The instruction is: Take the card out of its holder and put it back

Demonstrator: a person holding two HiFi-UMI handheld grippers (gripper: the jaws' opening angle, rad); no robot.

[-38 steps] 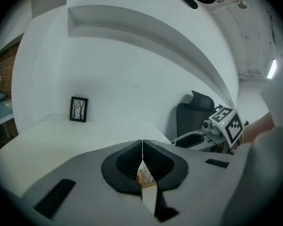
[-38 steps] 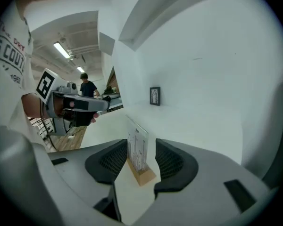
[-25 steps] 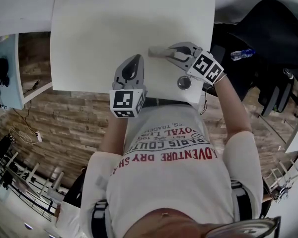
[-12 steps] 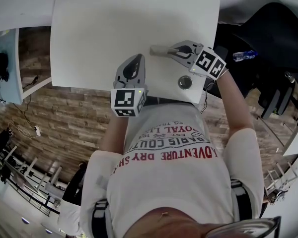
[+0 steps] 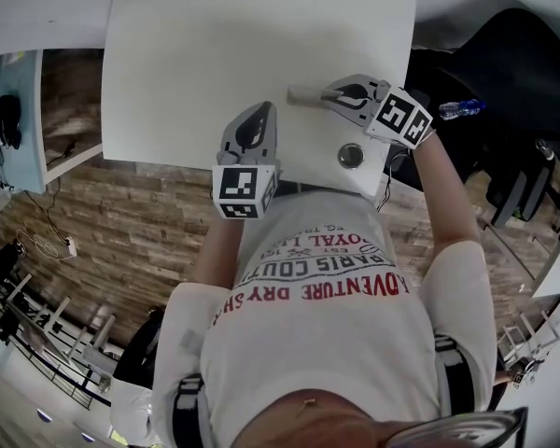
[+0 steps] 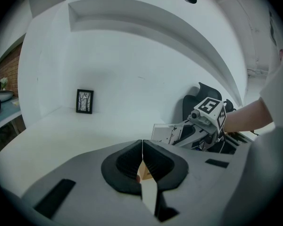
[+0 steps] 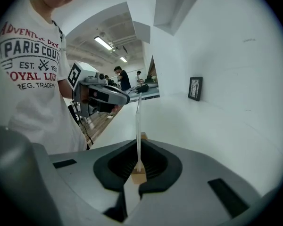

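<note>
A white printed card (image 6: 166, 133) stands upright over the white table (image 5: 215, 54). My right gripper (image 5: 332, 93) is shut on it, having just closed its jaws around it. In the right gripper view the card (image 7: 138, 121) shows edge-on between the pads of that gripper (image 7: 138, 145), and its lower end runs down to a tan wooden holder (image 7: 139, 176). From above, the holder (image 5: 301, 94) is a short bar at the right gripper's tips. My left gripper (image 5: 258, 112) rests near the table's front edge, apart from the card. Its jaws (image 6: 142, 147) are shut, with nothing seen between them.
A round metal grommet (image 5: 350, 155) sits in the table near the front right corner. A small framed picture (image 6: 84, 101) leans on the wall at the table's far side. A black chair (image 5: 504, 54) and a water bottle (image 5: 462, 108) are beyond the right edge.
The right gripper's jaws stood apart around the card a second ago and are now closed on it. The left gripper has stayed where it was.
</note>
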